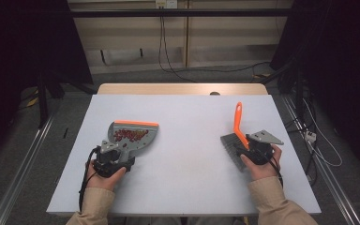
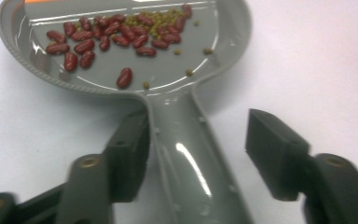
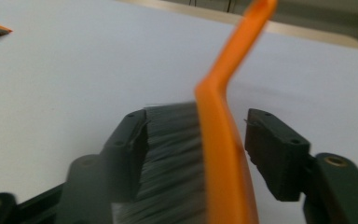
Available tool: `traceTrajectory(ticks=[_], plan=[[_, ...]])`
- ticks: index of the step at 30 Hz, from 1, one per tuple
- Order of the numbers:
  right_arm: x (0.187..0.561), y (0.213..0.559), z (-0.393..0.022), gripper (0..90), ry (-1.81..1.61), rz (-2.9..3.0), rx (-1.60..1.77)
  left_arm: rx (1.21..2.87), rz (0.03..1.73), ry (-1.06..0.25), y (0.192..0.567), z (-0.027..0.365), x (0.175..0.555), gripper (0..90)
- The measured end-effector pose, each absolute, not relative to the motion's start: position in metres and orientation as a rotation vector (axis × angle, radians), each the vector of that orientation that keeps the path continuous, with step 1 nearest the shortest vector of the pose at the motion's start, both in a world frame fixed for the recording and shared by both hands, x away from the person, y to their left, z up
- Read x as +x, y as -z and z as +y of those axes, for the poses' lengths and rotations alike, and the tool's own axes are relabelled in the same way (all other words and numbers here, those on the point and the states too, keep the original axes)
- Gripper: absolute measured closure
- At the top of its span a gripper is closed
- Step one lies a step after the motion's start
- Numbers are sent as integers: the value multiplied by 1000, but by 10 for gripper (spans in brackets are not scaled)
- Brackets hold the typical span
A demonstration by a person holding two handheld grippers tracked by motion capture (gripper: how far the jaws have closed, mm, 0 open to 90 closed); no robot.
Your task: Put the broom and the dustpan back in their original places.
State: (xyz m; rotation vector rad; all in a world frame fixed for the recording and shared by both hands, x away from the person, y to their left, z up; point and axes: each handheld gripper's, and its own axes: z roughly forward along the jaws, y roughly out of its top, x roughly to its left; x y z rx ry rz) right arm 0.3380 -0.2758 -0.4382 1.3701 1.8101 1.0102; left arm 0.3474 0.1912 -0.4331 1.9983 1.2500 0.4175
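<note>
- Dustpan (image 1: 132, 136): grey, with an orange strip along its far lip; lies flat on the left half of the table (image 1: 187, 187), handle pointing back toward the person.
- Inside the pan: a cluster of red beans (image 2: 103, 38) with small green beans (image 2: 161, 21) mixed in at the far side; one red bean sits apart, nearer the handle.
- Dustpan handle (image 2: 191, 158) runs between the jaws of the left gripper (image 2: 198, 154). In the left gripper view one jaw lies against the handle's side; the other stands clear of it with bare table showing in the gap. Jaws apart, not clamping.
- Left hand (image 1: 104, 174) holds that gripper just behind the pan, in the high view.
- Brush (image 3: 214, 154): orange back and handle, grey bristles (image 3: 168, 158); it lies on the right half of the table, well apart from the dustpan, handle pointing away from the person.
- Right gripper (image 3: 198, 154): jaws stand either side of the brush head. One jaw is touching or just beside the bristles; the other is off the orange back with a gap. Jaws apart, no squeeze on the brush.
- Right hand (image 1: 261, 164) holds that gripper at the near end of the brush.
- Table top is pale grey-white; floor with cables (image 1: 168, 56) beyond its far edge.
</note>
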Motion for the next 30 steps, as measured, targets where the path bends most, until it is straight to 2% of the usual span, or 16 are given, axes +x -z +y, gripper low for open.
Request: traceTrajectory(ticks=[2, 5, 8, 18, 30], plan=[[334, 433, -278, 376, -1043, 1801, 1339, 1976, 1235, -409, 430, 194, 346, 332], [329, 432, -282, 331, -1104, 1807, 1314, 1945, 1200, -426, 426, 197, 346, 191], [326, 434, -283, 311, -1153, 1829, 1305, 1923, 1128, -445, 423, 199, 346, 130], [312, 436, -289, 262, -1237, 1902, 1273, 1903, 916, -394, 420, 209, 347, 77], [295, 443, -293, 254, -1241, 1980, 1206, 1889, 885, -362, 425, 225, 342, 71]])
